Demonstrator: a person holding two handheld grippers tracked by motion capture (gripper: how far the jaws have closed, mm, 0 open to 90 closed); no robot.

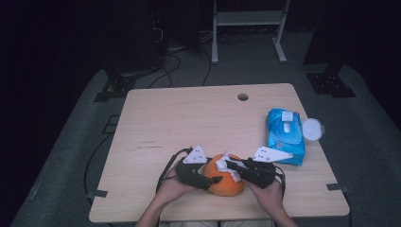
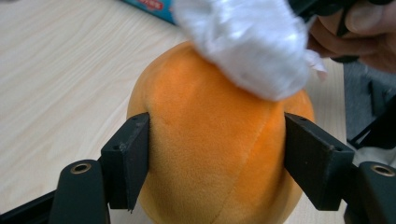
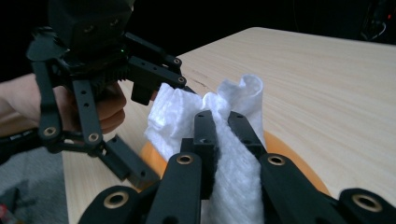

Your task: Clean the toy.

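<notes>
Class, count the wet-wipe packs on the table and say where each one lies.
1. The blue wet-wipe pack lies near the table's right edge, beside a white round lid.

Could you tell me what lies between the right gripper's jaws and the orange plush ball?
A white wipe, pinched in the right gripper, lies on top of the orange plush ball, as the right gripper view shows.

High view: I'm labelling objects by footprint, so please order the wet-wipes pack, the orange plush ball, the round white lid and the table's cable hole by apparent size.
1. Wet-wipes pack
2. Orange plush ball, partly hidden by the tongs, so its rank is unsure
3. Round white lid
4. Cable hole
</notes>
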